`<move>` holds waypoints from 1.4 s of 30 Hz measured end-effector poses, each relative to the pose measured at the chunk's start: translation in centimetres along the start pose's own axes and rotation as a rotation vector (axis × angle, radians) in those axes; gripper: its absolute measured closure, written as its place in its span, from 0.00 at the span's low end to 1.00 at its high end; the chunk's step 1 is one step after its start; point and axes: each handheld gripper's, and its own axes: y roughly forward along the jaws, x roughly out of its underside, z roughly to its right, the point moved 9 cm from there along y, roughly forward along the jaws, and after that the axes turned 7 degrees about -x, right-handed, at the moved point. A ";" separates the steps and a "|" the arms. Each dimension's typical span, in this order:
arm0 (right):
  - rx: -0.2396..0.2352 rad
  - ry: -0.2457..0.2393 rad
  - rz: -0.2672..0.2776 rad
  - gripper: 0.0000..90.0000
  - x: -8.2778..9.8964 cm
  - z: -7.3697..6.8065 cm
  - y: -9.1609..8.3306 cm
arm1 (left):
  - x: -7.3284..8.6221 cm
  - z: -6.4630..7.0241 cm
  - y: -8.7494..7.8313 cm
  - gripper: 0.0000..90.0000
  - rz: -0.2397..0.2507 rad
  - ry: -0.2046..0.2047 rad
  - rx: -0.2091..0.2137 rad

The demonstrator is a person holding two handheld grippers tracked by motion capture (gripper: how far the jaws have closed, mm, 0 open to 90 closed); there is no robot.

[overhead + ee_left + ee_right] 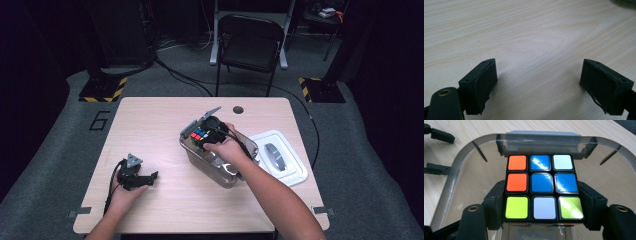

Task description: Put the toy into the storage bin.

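Fingers (544, 207) clamp glossy cube (541, 183) inside clear plastic bin (456, 167); left fingers (544, 82) spread.

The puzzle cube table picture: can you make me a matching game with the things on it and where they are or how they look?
Things:
1. puzzle cube
2. white lid
3. left gripper
4. clear box

Places or states:
A. open, nothing between its jaws
B. flat on the table beside the box
C. gripped by the right gripper
D. cube held at its open top

Pairs: 1-C, 2-B, 3-A, 4-D
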 end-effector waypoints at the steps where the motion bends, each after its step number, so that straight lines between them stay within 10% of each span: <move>1: 0.001 -0.008 -0.001 0.37 0.0 0.0 0.1 | 0.0 0.0 0.0 0.16 0.001 0.000 0.001; 42: -0.046 0.011 -0.080 0.37 1.9 -0.5 2.9 | 0.0 0.0 0.0 0.16 0.000 0.003 0.003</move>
